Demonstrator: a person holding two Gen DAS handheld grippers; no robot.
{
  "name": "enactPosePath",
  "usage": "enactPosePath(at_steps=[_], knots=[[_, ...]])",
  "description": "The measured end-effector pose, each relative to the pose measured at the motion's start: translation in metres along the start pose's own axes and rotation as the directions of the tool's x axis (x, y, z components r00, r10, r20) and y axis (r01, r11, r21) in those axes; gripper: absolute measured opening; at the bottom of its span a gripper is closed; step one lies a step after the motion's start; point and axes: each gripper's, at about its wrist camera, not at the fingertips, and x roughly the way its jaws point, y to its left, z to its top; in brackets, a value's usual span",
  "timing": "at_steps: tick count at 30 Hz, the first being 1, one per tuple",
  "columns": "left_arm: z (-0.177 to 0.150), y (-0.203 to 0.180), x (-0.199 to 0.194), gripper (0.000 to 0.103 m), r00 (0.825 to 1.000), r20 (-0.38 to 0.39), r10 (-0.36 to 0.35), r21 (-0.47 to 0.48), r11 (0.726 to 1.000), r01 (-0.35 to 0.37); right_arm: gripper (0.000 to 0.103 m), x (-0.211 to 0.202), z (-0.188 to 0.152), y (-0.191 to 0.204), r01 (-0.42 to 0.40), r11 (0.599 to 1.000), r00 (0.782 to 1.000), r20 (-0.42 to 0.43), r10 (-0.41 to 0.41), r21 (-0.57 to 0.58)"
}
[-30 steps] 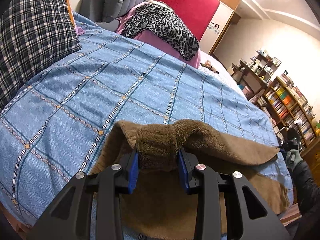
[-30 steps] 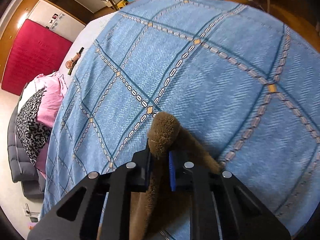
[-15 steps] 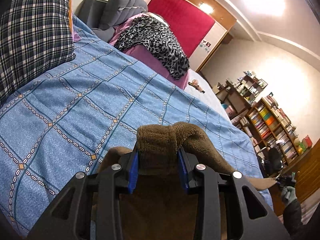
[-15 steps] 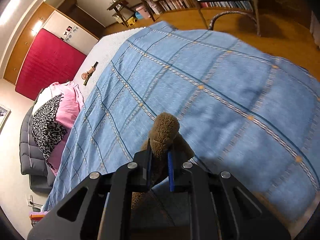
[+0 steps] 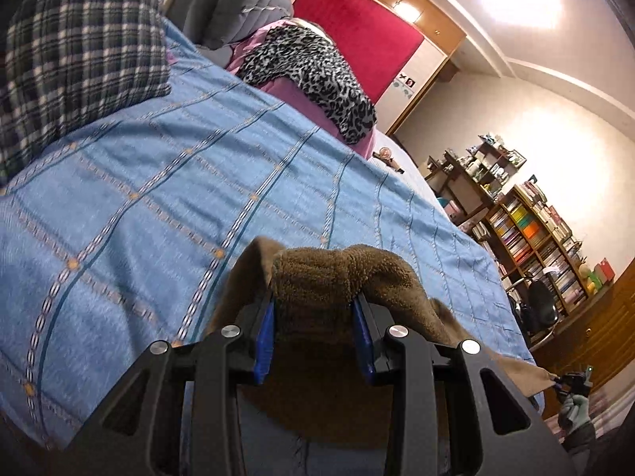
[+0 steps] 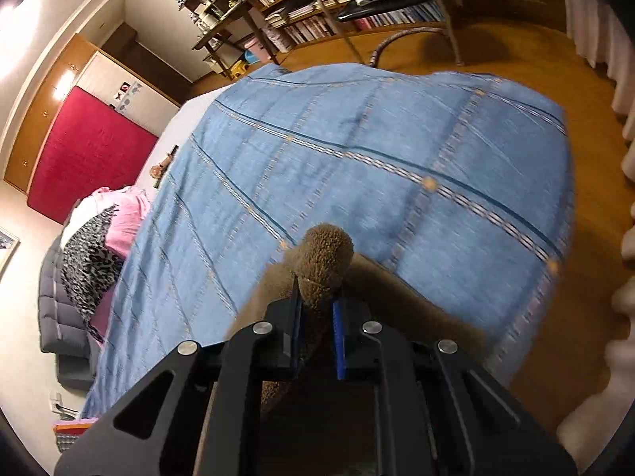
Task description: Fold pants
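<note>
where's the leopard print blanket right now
In the left wrist view the leopard print blanket lies at the far end of the bed, on pink bedding before the red panel; in the right wrist view it's far left.

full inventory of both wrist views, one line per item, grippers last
pants: 1, brown fleece, lifted over the near bed edge, pinched at two places
bedspread: 1, blue with check lines, covering the bed
plaid pillow: 1, dark blue and white, far left on the bed
leopard-print cloth: 1, black and grey, on pink bedding at the bed's far side
grey cushions: dark grey, beyond the bed
red panel: 1, on the far wall
bookshelves: wooden, full of books, along the wall
left gripper: black, blue pads, shut on pants
right gripper: black, blue pads, shut on pants
</note>
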Motion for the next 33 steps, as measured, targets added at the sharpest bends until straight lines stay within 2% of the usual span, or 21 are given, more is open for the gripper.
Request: enactPosePath(at_steps=[2, 8, 10, 11, 12, 14, 17, 22, 25, 29, 33], knots=[[-0.008, 0.007, 0.001, 0.034, 1.0, -0.01, 0.012, 0.001, 1.0, -0.012, 0.012, -0.001, -0.013, -0.006, 0.043, 0.999, 0.999, 0.014, -0.042, -0.03], [-0.03, 0.022, 0.008, 0.035, 0.997, -0.06, 0.048, 0.01, 0.999, -0.047, 0.012, 0.01, -0.028, -0.034, 0.075, 0.997, 0.997, 0.006, -0.075, 0.003], [-0.036, 0.024, 0.009, 0.04, 0.994, -0.078, 0.07, 0.034, 0.997, -0.067, 0.012, 0.014, -0.031, -0.041, 0.092, 0.996, 0.996, 0.002, -0.092, 0.008], [-0.039, 0.026, 0.008, 0.049, 0.993, -0.089, 0.072, 0.042, 0.997, -0.069, 0.012, 0.017, -0.033, -0.043, 0.096, 0.995, 0.995, -0.003, -0.096, 0.01], [-0.042, 0.029, 0.006, 0.065, 0.992, -0.096, 0.08, 0.045, 0.996, -0.076, 0.012, 0.019, -0.035, -0.045, 0.101, 0.995, 0.995, -0.007, -0.101, 0.013], [-0.048, 0.035, 0.0, 0.074, 0.991, -0.106, 0.081, 0.04, 0.996, -0.077, 0.012, 0.024, -0.037, -0.047, 0.11, 0.994, 0.994, -0.01, -0.11, 0.011], [-0.051, 0.04, -0.014, 0.075, 0.992, -0.095, 0.083, 0.013, 0.997, -0.082, 0.012, 0.028, -0.04, -0.05, 0.114, 0.993, 0.993, -0.005, -0.114, 0.013], [-0.046, 0.047, -0.031, 0.075, 0.997, -0.08, -0.01, -0.123, 0.992, 0.0, 0.012, 0.031, -0.037, -0.043, 0.112, 0.994, 0.994, 0.009, -0.112, 0.003], [-0.041, 0.031, -0.032, 0.075, 0.998, -0.057, -0.009, -0.14, 0.99, 0.001, 0.012, 0.029, -0.04, -0.041, 0.113, 0.993, 0.993, 0.026, -0.112, -0.024], [-0.035, -0.02, -0.017, 0.075, 0.998, -0.046, -0.036, -0.028, 0.999, 0.034, 0.012, 0.024, -0.042, -0.038, 0.098, 0.994, 0.994, 0.049, -0.095, -0.056], [-0.034, -0.063, 0.016, 0.075, 0.992, -0.078, -0.1, 0.014, 0.995, 0.101, 0.012, 0.011, -0.042, -0.033, 0.031, 0.997, 0.996, 0.088, -0.024, -0.078]])
